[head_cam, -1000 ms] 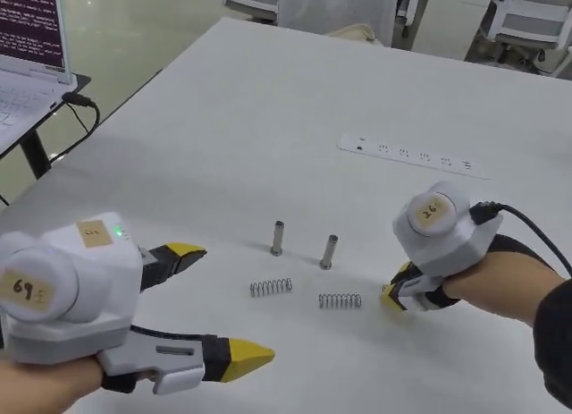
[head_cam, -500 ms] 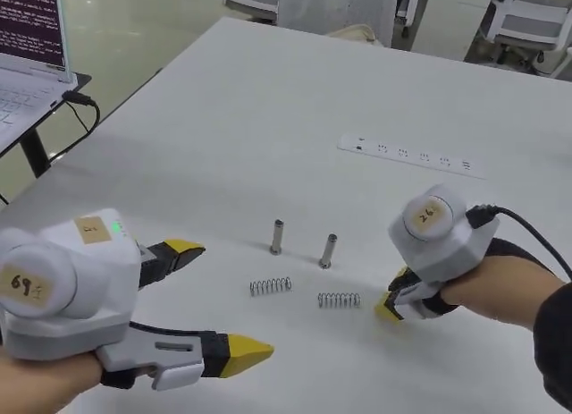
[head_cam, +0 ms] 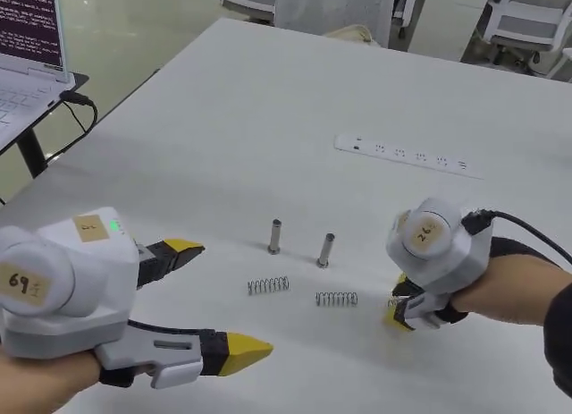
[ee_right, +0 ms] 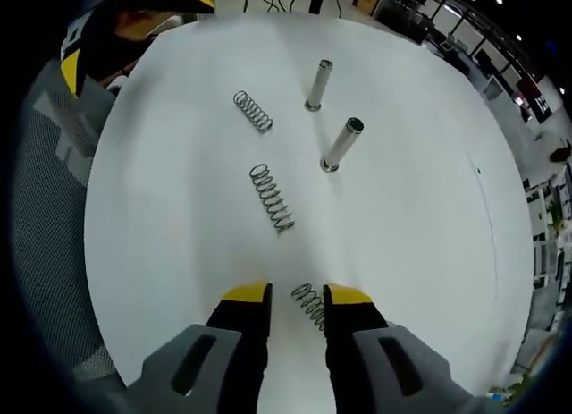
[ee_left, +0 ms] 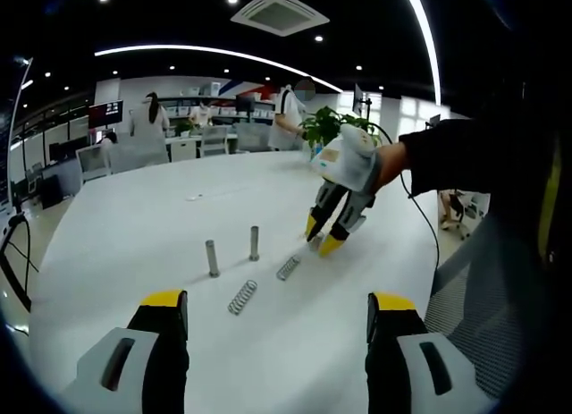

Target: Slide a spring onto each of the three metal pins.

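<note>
The right hand-held gripper [ee_right: 297, 293] sits low over the bench [ee_right: 170, 217], jaws slightly apart astride a spring [ee_right: 308, 305], not yet pinching it. It should probably close gently near one end, leaving the bore free for the nearer pin [ee_right: 341, 144]. The left hand-held gripper [ee_left: 277, 299] hovers, jaws wide apart.

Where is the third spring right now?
In the right gripper view, the third spring lies on the white table between the right gripper's yellow tips, just short of another spring.
</note>
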The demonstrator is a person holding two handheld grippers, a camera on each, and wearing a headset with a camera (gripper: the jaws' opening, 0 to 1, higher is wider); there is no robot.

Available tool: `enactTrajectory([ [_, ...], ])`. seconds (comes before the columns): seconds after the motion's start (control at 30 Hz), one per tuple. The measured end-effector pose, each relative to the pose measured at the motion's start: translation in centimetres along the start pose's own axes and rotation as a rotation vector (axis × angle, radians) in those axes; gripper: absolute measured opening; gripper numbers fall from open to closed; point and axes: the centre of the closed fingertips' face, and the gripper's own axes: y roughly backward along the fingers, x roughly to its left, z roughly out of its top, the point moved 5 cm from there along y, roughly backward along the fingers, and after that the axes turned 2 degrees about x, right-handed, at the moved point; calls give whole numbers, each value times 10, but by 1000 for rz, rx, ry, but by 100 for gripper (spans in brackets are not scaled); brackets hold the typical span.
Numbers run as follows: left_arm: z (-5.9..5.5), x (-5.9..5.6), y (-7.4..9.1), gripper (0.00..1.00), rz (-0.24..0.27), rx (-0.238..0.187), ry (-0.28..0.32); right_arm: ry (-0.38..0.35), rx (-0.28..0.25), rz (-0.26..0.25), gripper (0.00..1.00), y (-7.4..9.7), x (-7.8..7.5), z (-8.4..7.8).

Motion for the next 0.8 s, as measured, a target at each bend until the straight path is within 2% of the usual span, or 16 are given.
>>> enactTrajectory([
  [0.2, 0, 0, 0, 79, 0, 0, -1, 68, 19, 56, 22, 2, 6, -6],
  [0.4, 0, 0, 1, 79, 1, 0, -2, 130, 48, 61, 20, 1, 3, -11],
  [0.6, 1, 0, 1, 79, 5, -3, 0, 210, 74, 88, 17, 2, 3, -14],
  [0.7, 0, 0, 1, 79, 4, -1, -1, 238, 88, 97, 14, 0, 6, -15],
  [0.8, 1, 0, 2, 79, 6, -3, 1, 247, 106, 106, 15, -1, 8, -18],
])
